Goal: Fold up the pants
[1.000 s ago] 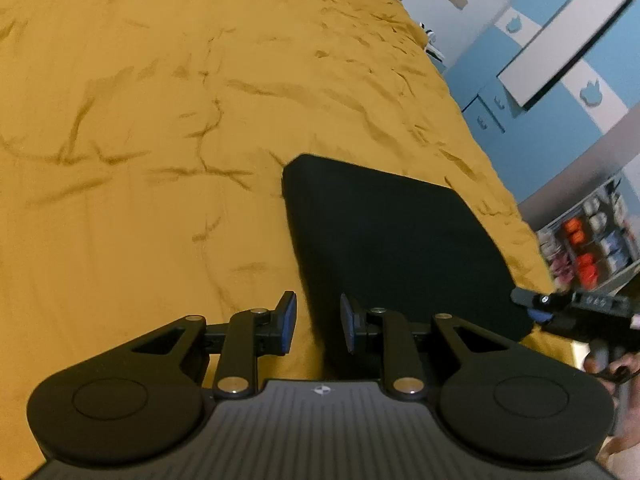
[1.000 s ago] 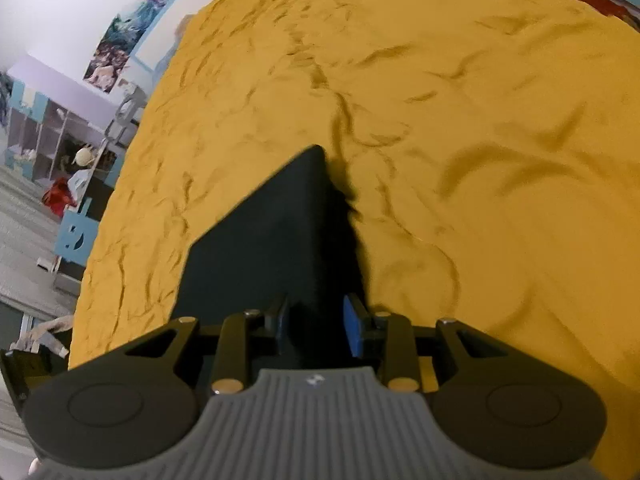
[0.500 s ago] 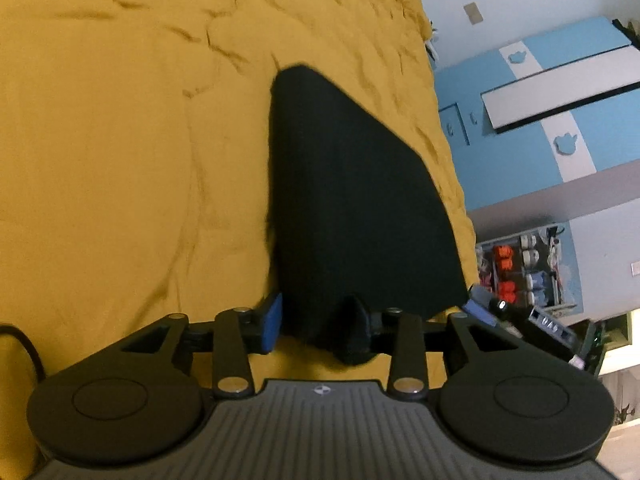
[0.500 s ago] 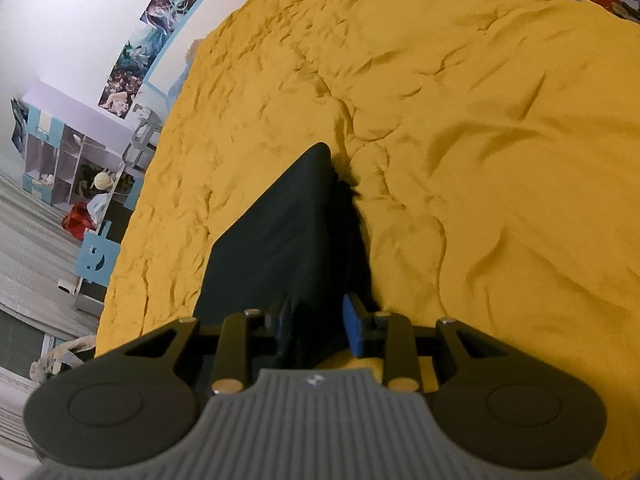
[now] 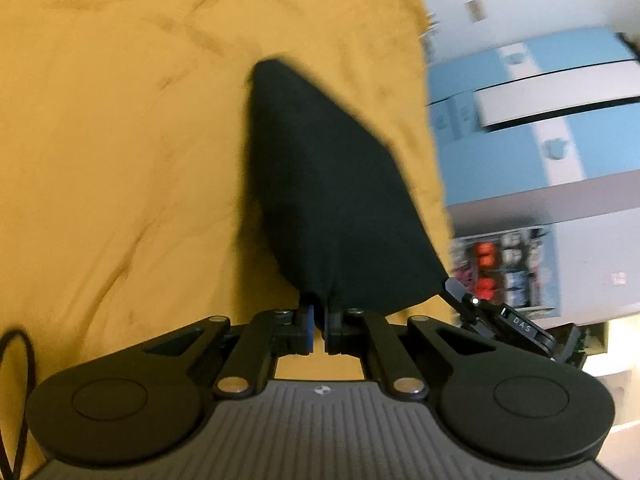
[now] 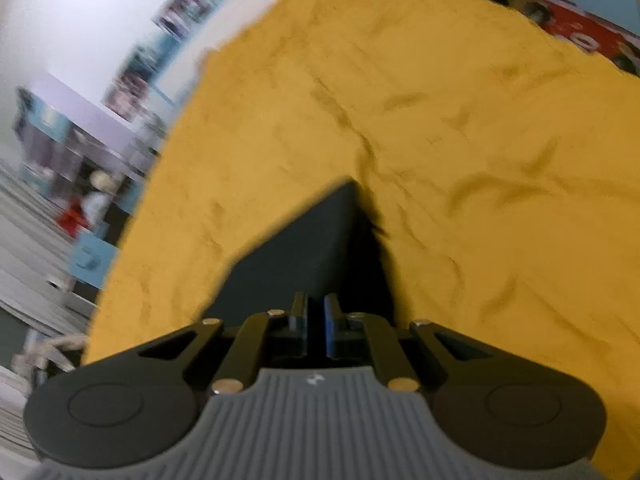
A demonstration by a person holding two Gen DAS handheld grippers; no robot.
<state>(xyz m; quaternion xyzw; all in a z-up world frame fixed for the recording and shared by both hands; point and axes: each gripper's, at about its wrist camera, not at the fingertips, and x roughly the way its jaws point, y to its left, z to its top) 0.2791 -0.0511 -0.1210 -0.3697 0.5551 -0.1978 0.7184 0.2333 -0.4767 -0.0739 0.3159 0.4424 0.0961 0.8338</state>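
Item: pants (image 5: 332,184), black, already folded into a compact panel. Near edge raised off the bed (image 5: 120,140); far corner appears to rest on the yellow cover, the panel sloping up toward both cameras.

Left hand-held gripper (image 5: 318,320): clenched on one near corner of the pants, cloth pinched between the blue pads.

Right hand-held gripper (image 6: 316,320): clenched on the other near corner, cloth between the fingers. Its tip also shows at the right in the left wrist view, touching the same near edge.

Bed: wrinkled yellow cover, fills most of both views. Blue and white cabinets (image 5: 540,120) stand beyond its edge; both views are motion-blurred.

Step, as judged: near edge being carried over toward the far one for a further fold.

Risks:
- Slip: each grip takes only a corner; several layers are stacked, and an inner layer could slide out and undo the fold.
- Skew: uneven travel of the two grippers would land the edges out of line.
- Drag: the far corner could skid on the cover and bunch instead of hinging.
- Sag: the span between the grips could droop and crease.
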